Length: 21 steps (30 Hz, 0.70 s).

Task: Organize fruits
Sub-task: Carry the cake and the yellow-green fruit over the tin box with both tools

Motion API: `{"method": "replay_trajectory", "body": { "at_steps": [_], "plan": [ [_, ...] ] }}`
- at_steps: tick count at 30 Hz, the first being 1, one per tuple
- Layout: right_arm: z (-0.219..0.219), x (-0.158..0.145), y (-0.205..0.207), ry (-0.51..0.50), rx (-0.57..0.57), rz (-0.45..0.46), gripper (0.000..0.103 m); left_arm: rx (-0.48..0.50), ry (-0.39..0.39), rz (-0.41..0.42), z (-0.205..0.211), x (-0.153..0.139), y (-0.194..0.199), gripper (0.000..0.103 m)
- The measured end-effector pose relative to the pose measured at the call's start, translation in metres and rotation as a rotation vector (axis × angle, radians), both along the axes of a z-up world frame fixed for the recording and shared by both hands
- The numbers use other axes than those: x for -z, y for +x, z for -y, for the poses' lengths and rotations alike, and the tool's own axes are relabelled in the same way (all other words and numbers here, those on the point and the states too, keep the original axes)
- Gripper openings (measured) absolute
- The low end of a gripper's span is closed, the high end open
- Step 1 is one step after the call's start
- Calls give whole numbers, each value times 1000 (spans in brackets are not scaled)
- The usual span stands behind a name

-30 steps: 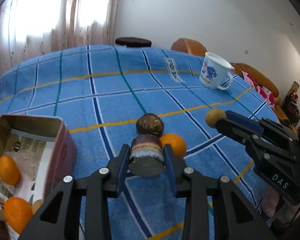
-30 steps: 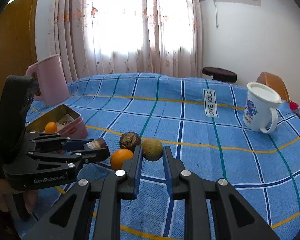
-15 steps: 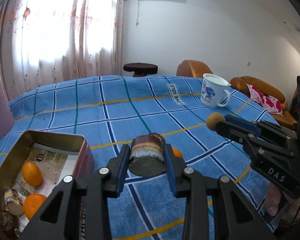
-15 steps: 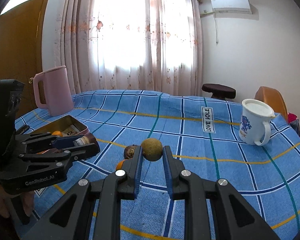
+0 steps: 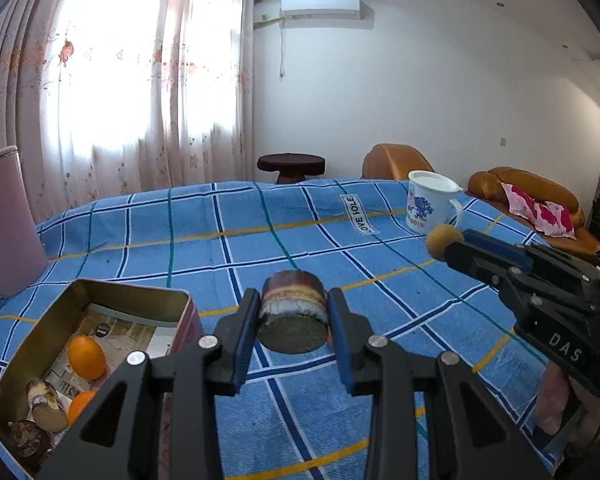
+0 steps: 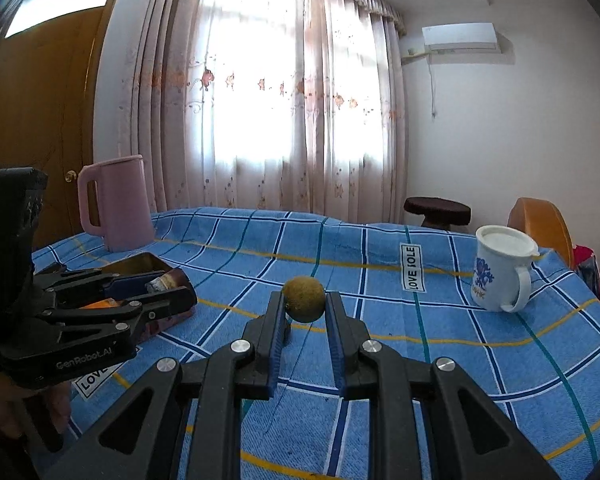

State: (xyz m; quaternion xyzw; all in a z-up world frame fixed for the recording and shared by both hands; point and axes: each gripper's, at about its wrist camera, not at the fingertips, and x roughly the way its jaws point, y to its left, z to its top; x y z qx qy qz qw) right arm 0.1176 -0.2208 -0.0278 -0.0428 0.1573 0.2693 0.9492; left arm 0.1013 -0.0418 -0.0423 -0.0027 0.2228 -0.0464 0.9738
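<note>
Our left gripper (image 5: 293,312) is clamped on a short brown cylinder of fruit (image 5: 293,316) with a pale band and a cut face toward the camera, held above the blue checked cloth (image 5: 340,256). Our right gripper (image 6: 304,312) pinches a small round greenish-brown fruit (image 6: 303,299) between its fingertips, also clear of the cloth; in the left wrist view that ball shows at the tip of the right gripper, on the right.

Just left of the left gripper sits the open metal tin (image 5: 172,294), holding two oranges (image 5: 86,356), a cut brown piece (image 5: 46,404) and a dark lump (image 5: 26,436) at its near corner. Farther out, a white printed mug (image 6: 502,268) stands at the far right of the cloth and a pink pitcher (image 6: 118,202) at the far left.
</note>
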Motion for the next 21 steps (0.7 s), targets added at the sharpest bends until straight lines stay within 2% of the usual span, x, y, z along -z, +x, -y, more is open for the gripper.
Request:
{"method": "replay_trajectory", "body": {
  "at_steps": [11,17,21],
  "plan": [
    [-4,-1,-6,6,1,16,21,7,8,16,-3,-1,-12,36],
    [-28,-5,-7,30,-73,-20,21,-20,-17,23,-29,-11,-33,36],
    [-60,-16,-15,17,-147,-6,21,-67,-35,28,-61,-19,-51,36]
  ]
}}
